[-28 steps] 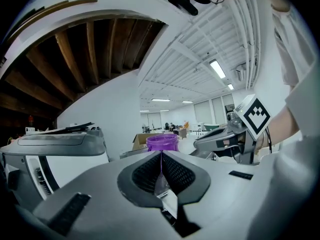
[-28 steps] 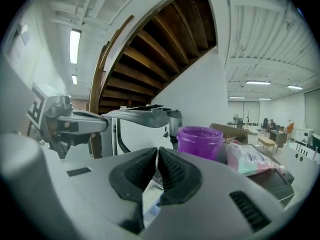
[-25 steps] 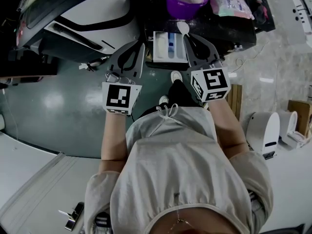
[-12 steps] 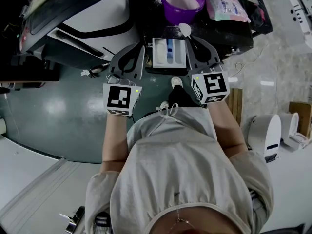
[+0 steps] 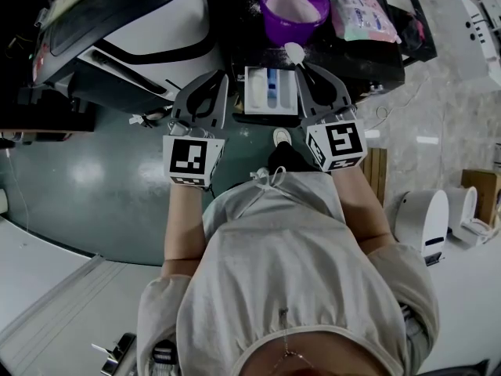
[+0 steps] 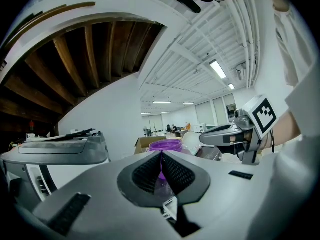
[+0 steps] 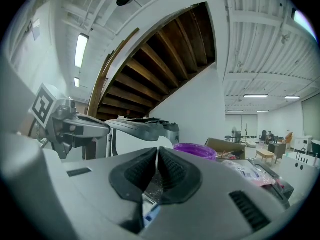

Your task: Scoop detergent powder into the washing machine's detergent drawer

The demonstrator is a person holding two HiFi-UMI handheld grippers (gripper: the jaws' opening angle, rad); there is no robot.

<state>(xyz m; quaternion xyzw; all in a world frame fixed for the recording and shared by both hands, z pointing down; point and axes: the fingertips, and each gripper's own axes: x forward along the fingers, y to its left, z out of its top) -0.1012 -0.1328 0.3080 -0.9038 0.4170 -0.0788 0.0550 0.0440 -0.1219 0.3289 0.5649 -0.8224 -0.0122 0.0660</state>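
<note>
The washer's detergent drawer [image 5: 252, 92] stands pulled out, with white and blue compartments. Beyond it sits a purple tub [image 5: 293, 6] of white powder, which also shows as the purple tub [image 6: 165, 145] past the left jaws. My right gripper [image 5: 304, 67] is shut on a white scoop [image 5: 294, 51], whose bowl hangs between the drawer's far edge and the tub. My left gripper [image 5: 220, 80] is shut and holds nothing, left of the drawer. From the left gripper view the scoop [image 6: 192, 141] sticks out ahead of the right gripper [image 6: 206, 138].
The white and black washing machine [image 5: 133, 22] fills the upper left. A pink and white packet [image 5: 364, 12] lies right of the tub on the dark top. White appliances [image 5: 423, 214] stand on the floor at the right. The person's torso fills the lower frame.
The scoop in my right gripper has edged slightly away from the drawer toward the purple tub. The left gripper has hardly moved. The head view has shifted a little.
</note>
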